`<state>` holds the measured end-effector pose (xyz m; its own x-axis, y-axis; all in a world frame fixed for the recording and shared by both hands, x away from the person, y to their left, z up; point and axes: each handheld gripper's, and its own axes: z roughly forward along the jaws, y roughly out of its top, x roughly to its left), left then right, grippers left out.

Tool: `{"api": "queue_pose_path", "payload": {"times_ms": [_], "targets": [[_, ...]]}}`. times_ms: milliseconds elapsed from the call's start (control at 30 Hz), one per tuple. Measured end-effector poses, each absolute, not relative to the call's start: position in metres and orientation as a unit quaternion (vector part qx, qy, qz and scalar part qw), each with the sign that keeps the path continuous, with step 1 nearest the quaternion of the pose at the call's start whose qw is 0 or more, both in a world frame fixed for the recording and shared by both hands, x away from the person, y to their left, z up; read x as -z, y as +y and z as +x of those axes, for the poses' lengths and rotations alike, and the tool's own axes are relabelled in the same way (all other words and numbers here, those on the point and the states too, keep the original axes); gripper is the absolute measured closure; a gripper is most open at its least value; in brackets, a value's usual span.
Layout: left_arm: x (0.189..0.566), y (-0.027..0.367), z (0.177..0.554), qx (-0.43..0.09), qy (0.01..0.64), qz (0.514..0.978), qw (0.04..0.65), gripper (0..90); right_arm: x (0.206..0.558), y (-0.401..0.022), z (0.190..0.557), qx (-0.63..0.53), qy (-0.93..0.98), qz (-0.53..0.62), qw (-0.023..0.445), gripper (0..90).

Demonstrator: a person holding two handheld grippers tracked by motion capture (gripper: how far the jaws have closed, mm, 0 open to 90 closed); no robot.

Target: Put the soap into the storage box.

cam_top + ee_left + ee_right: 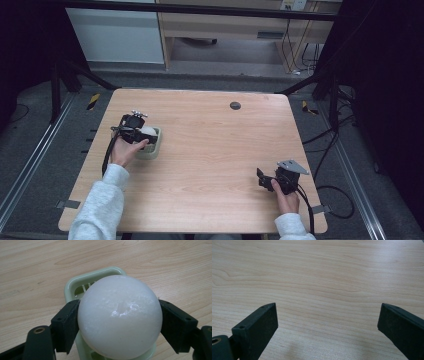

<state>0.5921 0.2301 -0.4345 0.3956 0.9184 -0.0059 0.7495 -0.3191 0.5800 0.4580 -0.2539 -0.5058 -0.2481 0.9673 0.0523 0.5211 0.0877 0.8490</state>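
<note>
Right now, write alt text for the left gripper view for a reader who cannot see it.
A white ball is clamped between the two black jaws of the left tool, one pressing each side. Beneath and behind it sits a pale green slotted tray on a light wooden table.

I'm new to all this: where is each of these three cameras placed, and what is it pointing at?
High view: fixed above the person's side, looking forward and down at the wooden table; both forearms, the left gripper and the right gripper show.
Left gripper view: rides the left gripper, looking along its jaws, which clamp a white ball over a pale green dish.
Right gripper view: rides the right gripper, looking along its wide-apart jaws at bare tabletop.
Shared: ball and dish also appear in the high view.
</note>
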Motion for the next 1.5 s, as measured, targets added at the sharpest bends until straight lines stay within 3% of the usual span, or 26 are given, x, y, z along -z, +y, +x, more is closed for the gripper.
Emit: {"api": "queue_pose_path", "payload": {"times_ms": [1500], "targets": [[0.455,0.231,0.598,-0.167,0.531,0.796,0.239,22.7,0.506,-0.253,0.458,-0.397,0.683,0.546,0.278,3.3]]}}
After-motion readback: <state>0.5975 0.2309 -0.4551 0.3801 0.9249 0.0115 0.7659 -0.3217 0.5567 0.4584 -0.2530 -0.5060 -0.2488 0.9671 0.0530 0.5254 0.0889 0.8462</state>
